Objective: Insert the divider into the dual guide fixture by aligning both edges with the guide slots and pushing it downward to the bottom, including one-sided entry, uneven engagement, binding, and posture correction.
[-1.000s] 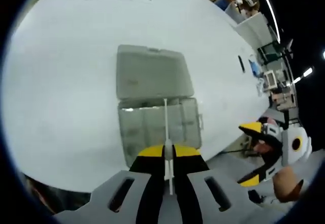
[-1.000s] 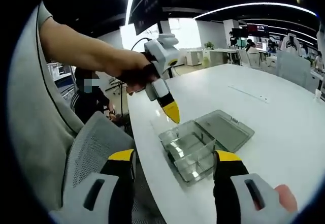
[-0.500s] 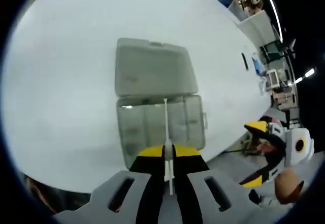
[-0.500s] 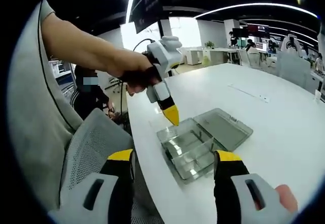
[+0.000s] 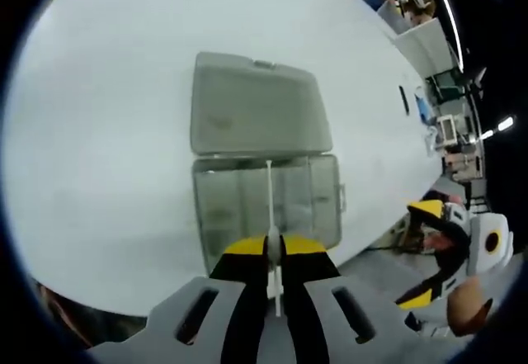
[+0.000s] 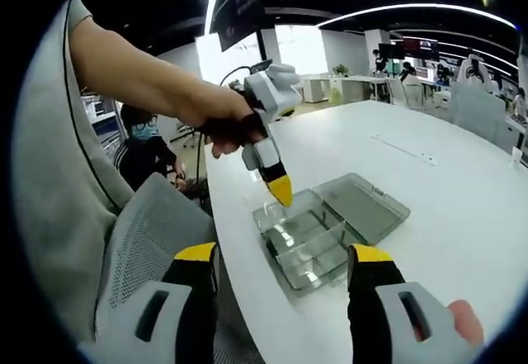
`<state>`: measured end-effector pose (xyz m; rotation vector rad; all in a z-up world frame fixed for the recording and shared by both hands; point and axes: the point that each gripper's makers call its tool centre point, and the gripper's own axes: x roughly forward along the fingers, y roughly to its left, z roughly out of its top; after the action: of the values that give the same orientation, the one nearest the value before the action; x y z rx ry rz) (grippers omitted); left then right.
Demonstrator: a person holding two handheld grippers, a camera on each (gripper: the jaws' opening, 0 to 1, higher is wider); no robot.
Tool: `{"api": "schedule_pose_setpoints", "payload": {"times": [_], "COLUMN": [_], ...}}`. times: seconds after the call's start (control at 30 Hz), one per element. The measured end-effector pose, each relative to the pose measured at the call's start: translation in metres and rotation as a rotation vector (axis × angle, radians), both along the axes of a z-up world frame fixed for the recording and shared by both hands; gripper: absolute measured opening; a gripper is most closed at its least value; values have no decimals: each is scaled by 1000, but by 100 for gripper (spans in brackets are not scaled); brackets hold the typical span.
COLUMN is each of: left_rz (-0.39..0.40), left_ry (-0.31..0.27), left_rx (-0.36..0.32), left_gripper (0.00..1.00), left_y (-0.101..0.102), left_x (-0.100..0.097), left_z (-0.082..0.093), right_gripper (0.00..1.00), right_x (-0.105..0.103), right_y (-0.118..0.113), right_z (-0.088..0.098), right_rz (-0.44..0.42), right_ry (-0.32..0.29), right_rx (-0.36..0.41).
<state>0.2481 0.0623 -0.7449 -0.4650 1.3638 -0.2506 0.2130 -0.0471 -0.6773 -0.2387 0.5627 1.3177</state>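
Left gripper view: my left gripper point(image 5: 273, 252) has its fingers point(image 5: 247, 247) closed on the divider point(image 5: 271, 207), a thin white strip seen edge-on that runs up from between the yellow tips. The divider's far end sits over the clear plastic organizer box point(image 5: 264, 207) on the white tabletop point(image 5: 99, 133); I cannot tell whether it touches the box or has entered a slot. The box's lid point(image 5: 256, 116) lies flat, hinged open on the far side. The right gripper point(image 5: 437, 252) shows at the right, off the tabletop edge.

Right gripper view: my right gripper point(image 6: 280, 277) has its fingers point(image 6: 198, 281) spread wide apart, holding nothing. Between them lies the same organizer box point(image 6: 309, 244), near the tabletop point(image 6: 445, 191) edge, lid point(image 6: 363, 207) open. My hand point(image 6: 227, 125) holds the left gripper point(image 6: 280, 191) tip-down just above the box's near-left corner. A mesh chair point(image 6: 140, 240) stands at the left.
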Motion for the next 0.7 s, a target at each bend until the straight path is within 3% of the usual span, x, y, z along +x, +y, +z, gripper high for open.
{"api": "schedule_pose_setpoints", "payload": {"times": [0.7], "left_rz": [18], "left_ry": [36], "left_rx": [5], "left_gripper": [1], "left_y": [5], "left_x": [3], "left_z": [-13], "right_gripper": [61], "right_x": [3], "right_y": [4], "right_z": [-2], "right_rz": [8], "right_ry": [14], "right_rx": [-4]}}
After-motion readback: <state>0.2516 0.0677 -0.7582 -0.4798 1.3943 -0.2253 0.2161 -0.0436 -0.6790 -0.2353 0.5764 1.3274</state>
